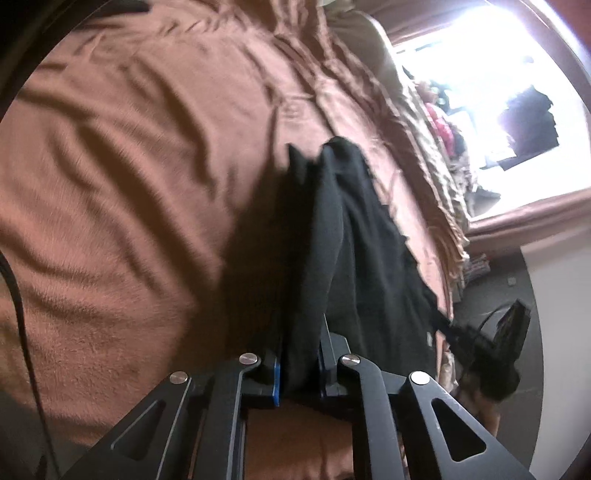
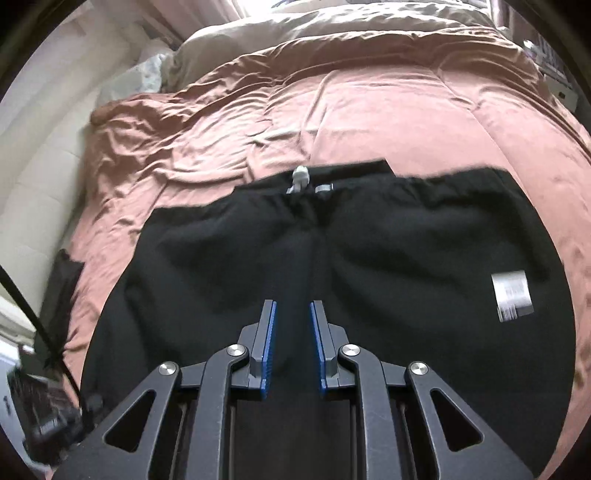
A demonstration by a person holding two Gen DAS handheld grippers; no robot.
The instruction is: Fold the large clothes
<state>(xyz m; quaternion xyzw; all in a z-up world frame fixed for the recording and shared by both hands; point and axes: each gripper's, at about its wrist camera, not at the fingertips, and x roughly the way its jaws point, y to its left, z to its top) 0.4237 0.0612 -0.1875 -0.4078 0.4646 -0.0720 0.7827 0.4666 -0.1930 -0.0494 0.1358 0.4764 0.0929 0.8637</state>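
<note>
A large black garment [image 2: 388,258] with a drawstring waistband [image 2: 301,177] lies spread on the pink-brown bed cover [image 2: 369,110]. A white label [image 2: 511,295] shows on its right part. In the right wrist view my right gripper [image 2: 292,304] is shut on a raised ridge of the black cloth, and creases fan out from the pads. In the left wrist view my left gripper [image 1: 301,332] is shut on a thick bunch of the same black garment [image 1: 351,229], which stretches forward from the blue pads [image 1: 276,380] over the bed cover [image 1: 129,166]. The bunch hides the fingertips.
A bright window [image 1: 491,74] and piled clothes [image 1: 443,125] lie past the bed's far side. A dark, blurred tool-like shape [image 1: 513,332] sits at the garment's lower right end. Pale pillows [image 2: 295,29] lie at the head of the bed, with a white wall [image 2: 44,147] on the left.
</note>
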